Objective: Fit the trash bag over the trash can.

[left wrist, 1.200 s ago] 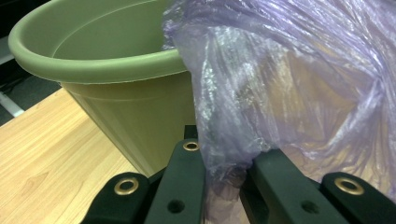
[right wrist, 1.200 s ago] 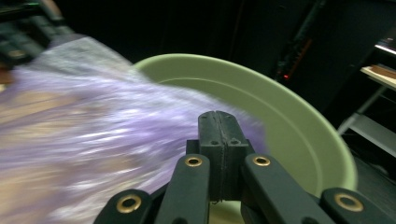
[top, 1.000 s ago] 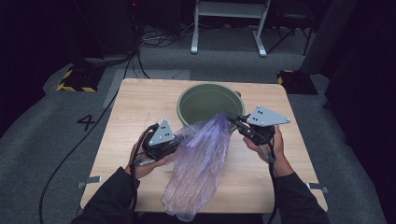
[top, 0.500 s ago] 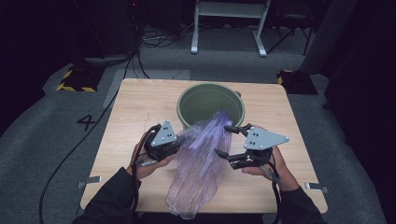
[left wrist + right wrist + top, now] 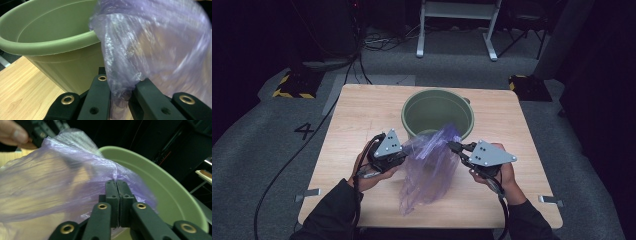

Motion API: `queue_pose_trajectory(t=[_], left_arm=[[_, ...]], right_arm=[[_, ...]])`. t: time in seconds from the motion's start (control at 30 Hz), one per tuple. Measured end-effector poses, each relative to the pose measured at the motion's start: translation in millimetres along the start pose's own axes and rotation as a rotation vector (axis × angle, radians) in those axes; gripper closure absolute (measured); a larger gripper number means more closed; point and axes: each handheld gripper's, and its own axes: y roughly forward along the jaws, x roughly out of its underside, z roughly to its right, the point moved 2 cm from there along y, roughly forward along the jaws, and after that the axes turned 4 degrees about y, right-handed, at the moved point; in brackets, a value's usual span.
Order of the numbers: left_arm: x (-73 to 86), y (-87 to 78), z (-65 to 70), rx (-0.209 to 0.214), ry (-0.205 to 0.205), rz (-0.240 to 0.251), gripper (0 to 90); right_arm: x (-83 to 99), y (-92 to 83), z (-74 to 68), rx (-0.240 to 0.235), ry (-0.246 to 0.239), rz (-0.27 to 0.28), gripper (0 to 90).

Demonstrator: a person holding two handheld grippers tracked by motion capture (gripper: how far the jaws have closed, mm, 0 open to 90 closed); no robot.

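A dark room surrounds the wooden table (image 5: 362,115). Just near of the green bucket (image 5: 438,107), the purple bag (image 5: 429,165) hangs between the left gripper (image 5: 404,150) and right gripper (image 5: 452,146), each pinching its rim; the right jaws have just been closing on the film. Spreading the mouth evenly before lifting it over the bucket rim should avoid tearing.

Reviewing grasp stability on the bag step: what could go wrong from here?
1. The right gripper pinches just a thin fold of the purple plastic bag; the film might slip or tear.
2. The bag's mouth looks collapsed beside the green bucket, so it may miss the rim.
3. The left gripper clamps bunched film that could pull free.
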Motion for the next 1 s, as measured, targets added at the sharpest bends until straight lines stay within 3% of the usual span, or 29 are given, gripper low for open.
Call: queue_pose_trajectory(t=[0.23,0.4,0.53,0.6,0.77,1.0], left_arm=[[0.5,-0.2,-2.7,-0.008,-0.009,0.001,89.3],[1.4,-0.1,-5.7,-0.014,-0.018,0.005,89.3],[1.9,-0.7,-6.8,-0.026,-0.022,0.004,89.3],[1.9,-1.2,-7.3,-0.03,-0.027,0.008,89.3],[2.5,-2.5,-7.7,-0.036,-0.027,0.006,89.4],[2.3,-5.0,-6.8,-0.044,-0.026,0.005,89.4]], right_arm=[[-3.7,5.8,21.3,0.033,0.054,0.001,90.0],[-6.8,18.6,41.3,0.044,0.131,-0.014,90.0],[-8.1,27.0,53.1,0.083,0.186,-0.024,85.2],[-8.9,28.6,55.3,0.078,0.199,-0.021,74.5],[-10.8,20.6,51.4,0.039,0.208,0.009,57.7],[-16.2,-11.0,36.0,-0.042,0.208,0.08,37.1]])
